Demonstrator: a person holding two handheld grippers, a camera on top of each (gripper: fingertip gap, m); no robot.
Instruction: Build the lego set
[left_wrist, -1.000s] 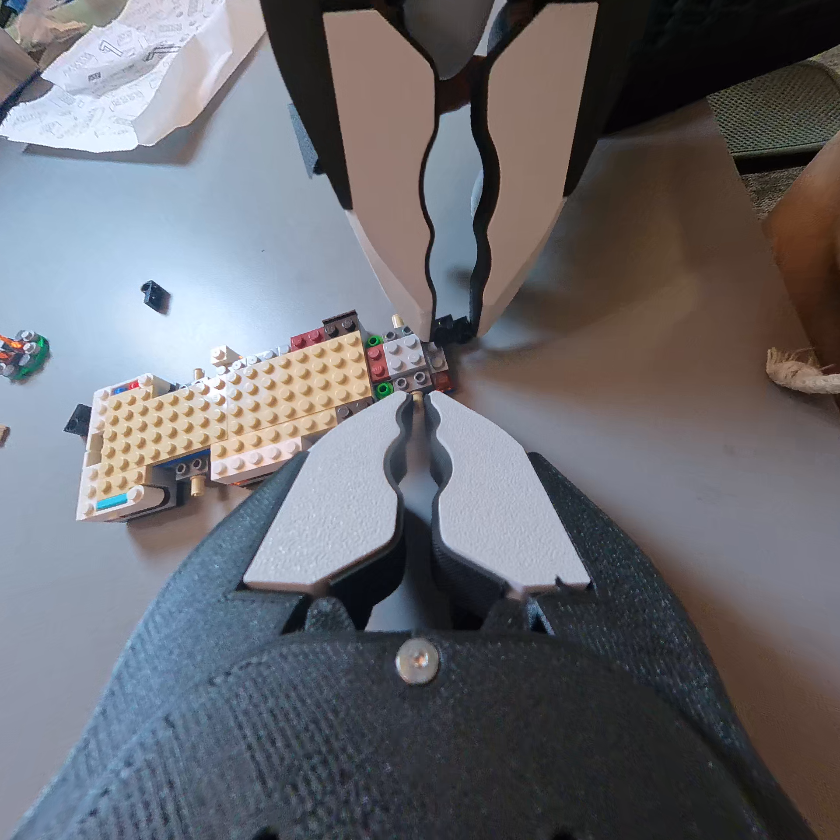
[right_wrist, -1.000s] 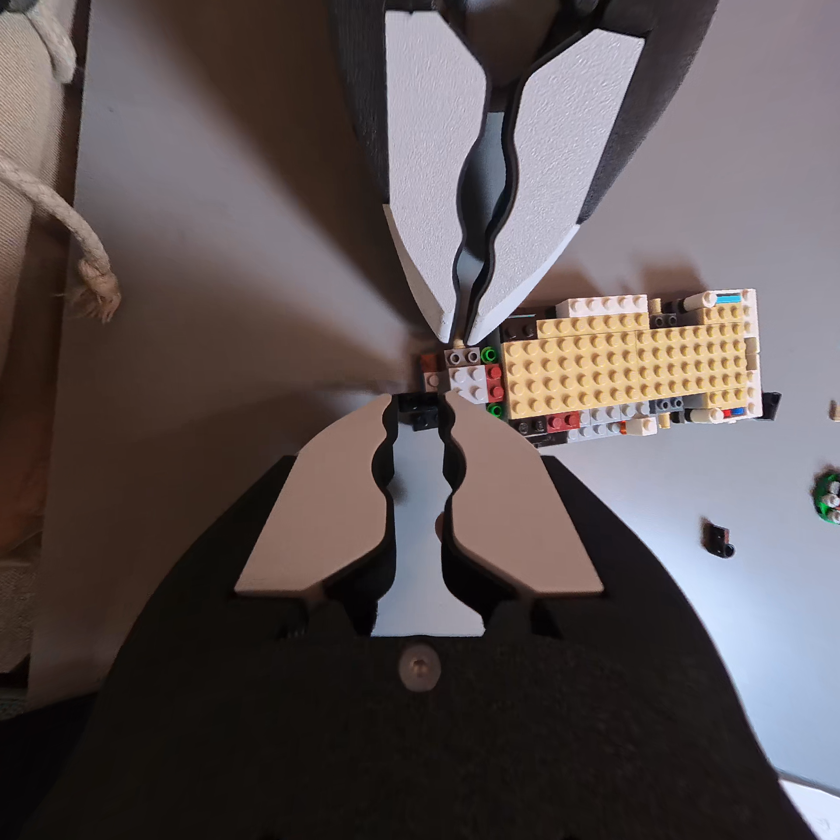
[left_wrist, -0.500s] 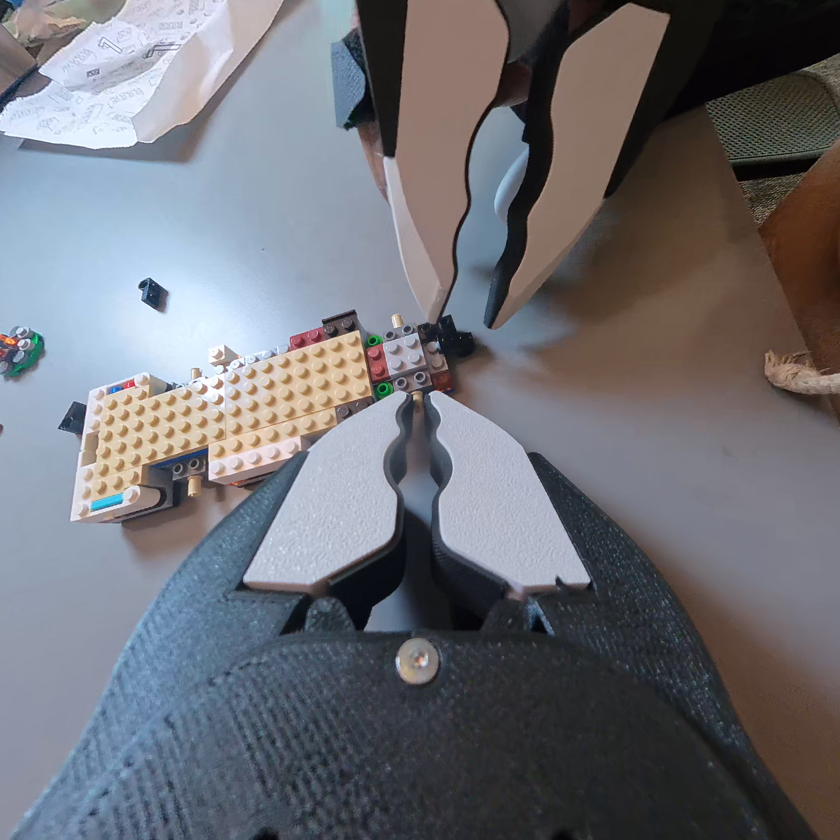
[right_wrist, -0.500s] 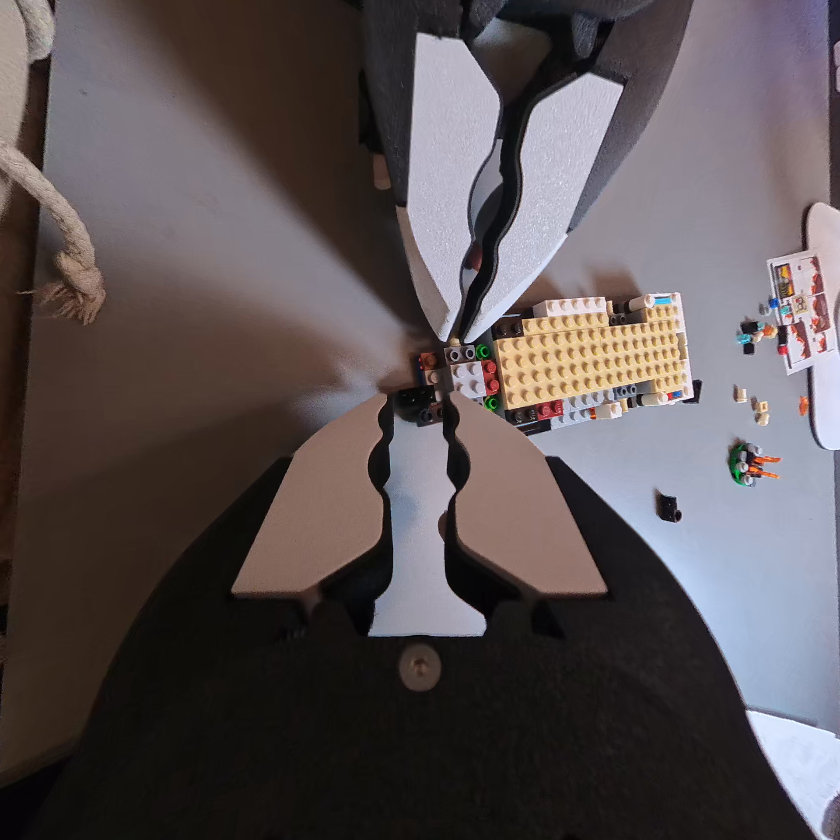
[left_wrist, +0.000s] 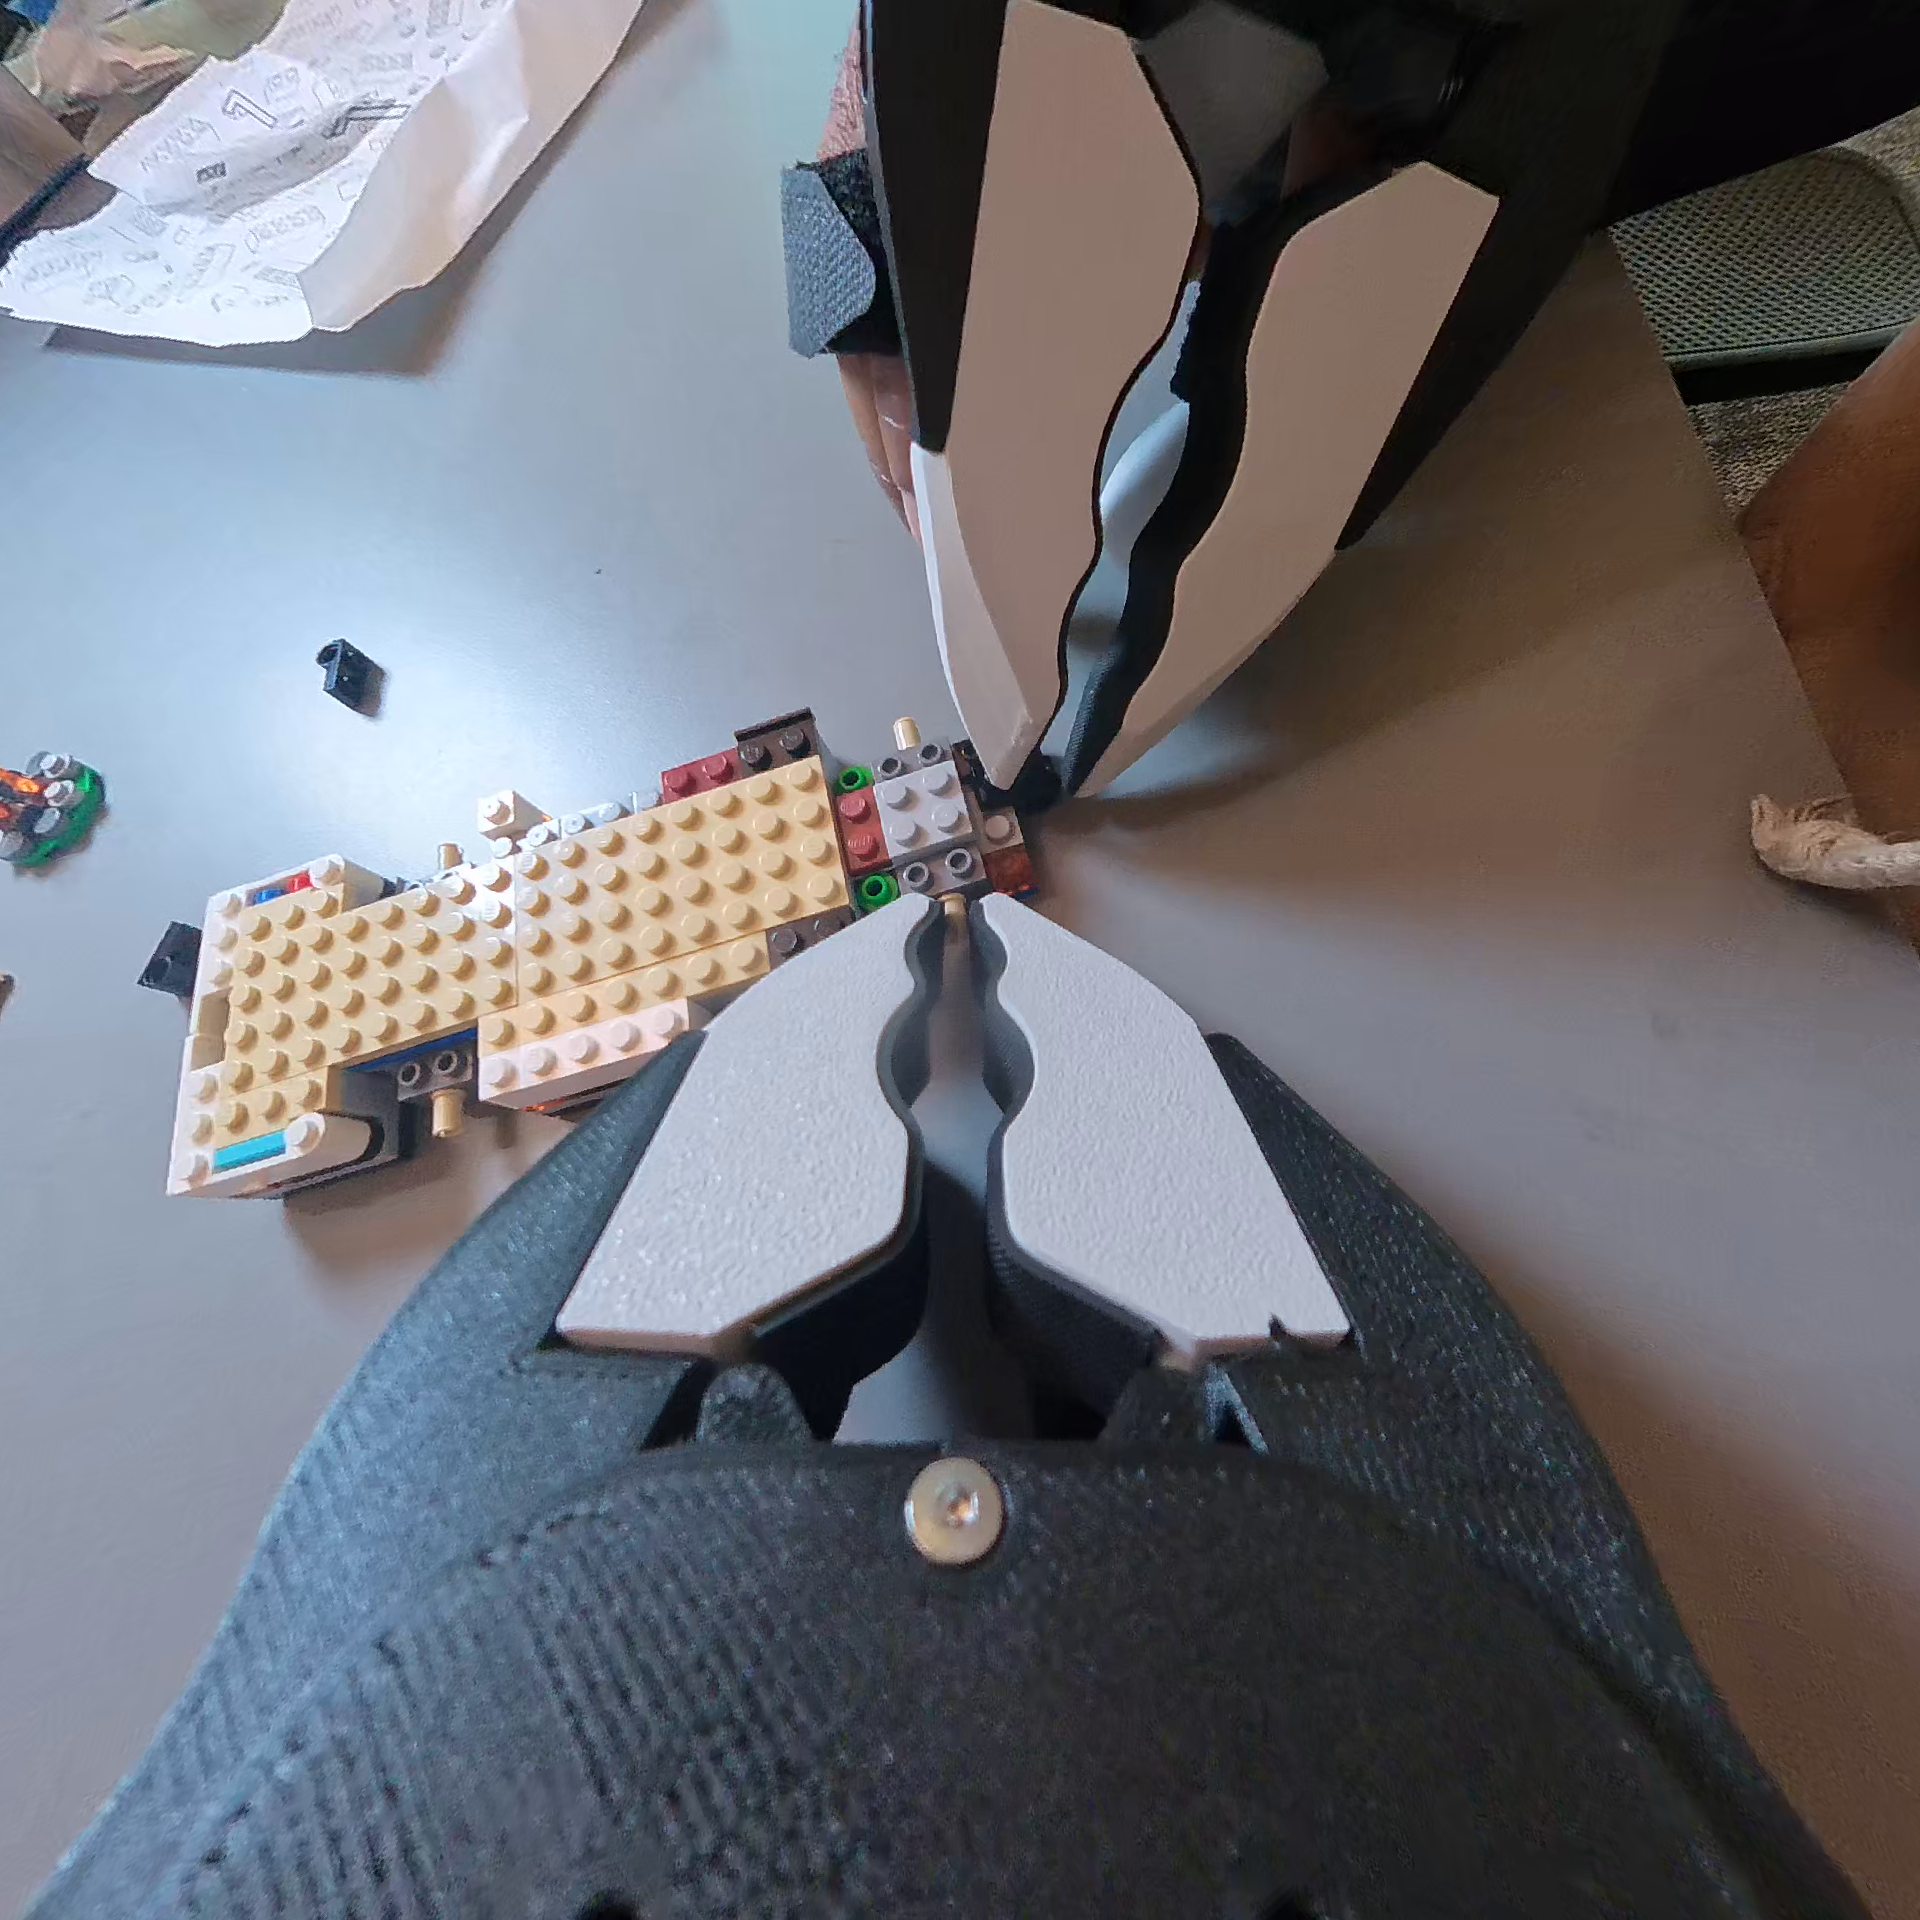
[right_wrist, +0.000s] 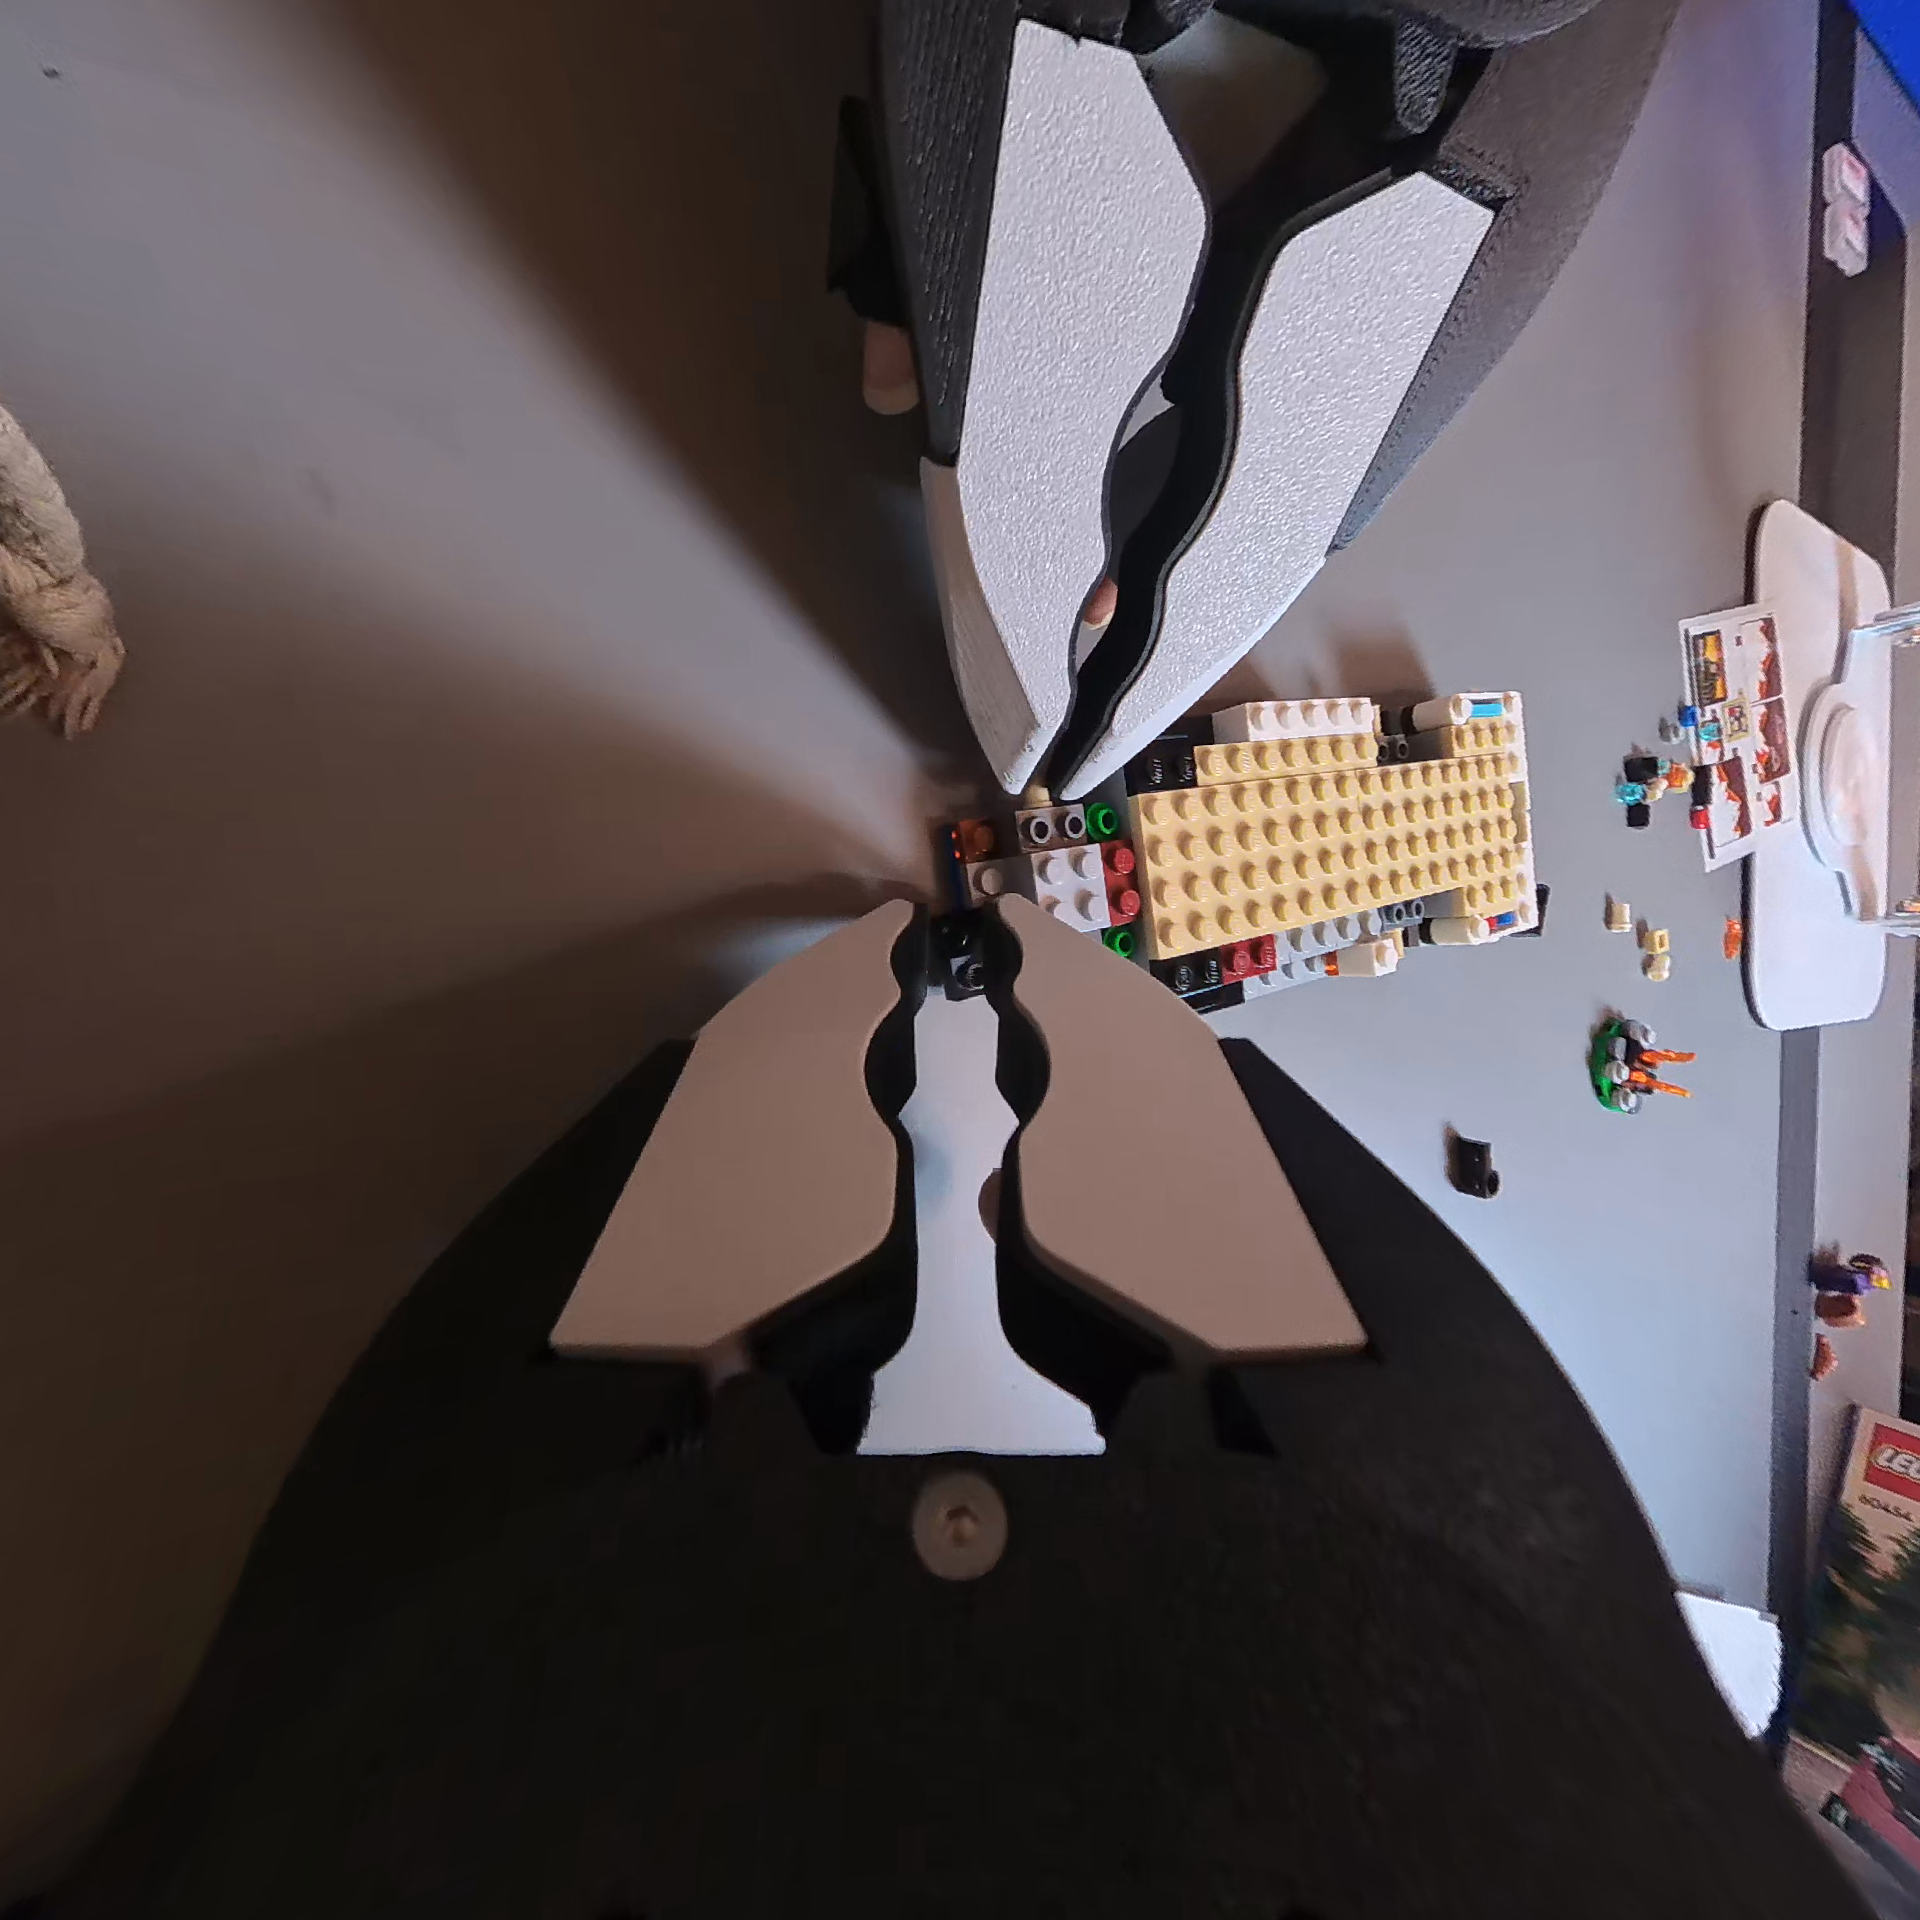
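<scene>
- We see the left gripper (left_wrist: 954, 906) with its fingers closed on a small tan peg (left_wrist: 952, 912) that sticks out of the near side of the brick model (left_wrist: 582, 935), at its multicoloured end.
- We see the right gripper (right_wrist: 958, 940) clamped on a small black brick (right_wrist: 961, 961) at the same end of the model, on the opposite side; in the left wrist view its tips pinch that piece against the model's corner.
- The model, topped with tan studded plates, lies flat on the grey table (left_wrist: 520, 499).
- A loose black piece (left_wrist: 348, 670) and a green-based cluster (left_wrist: 47, 805) lie apart from it; a crumpled printed paper bag (left_wrist: 301, 156) lies farther off.
</scene>
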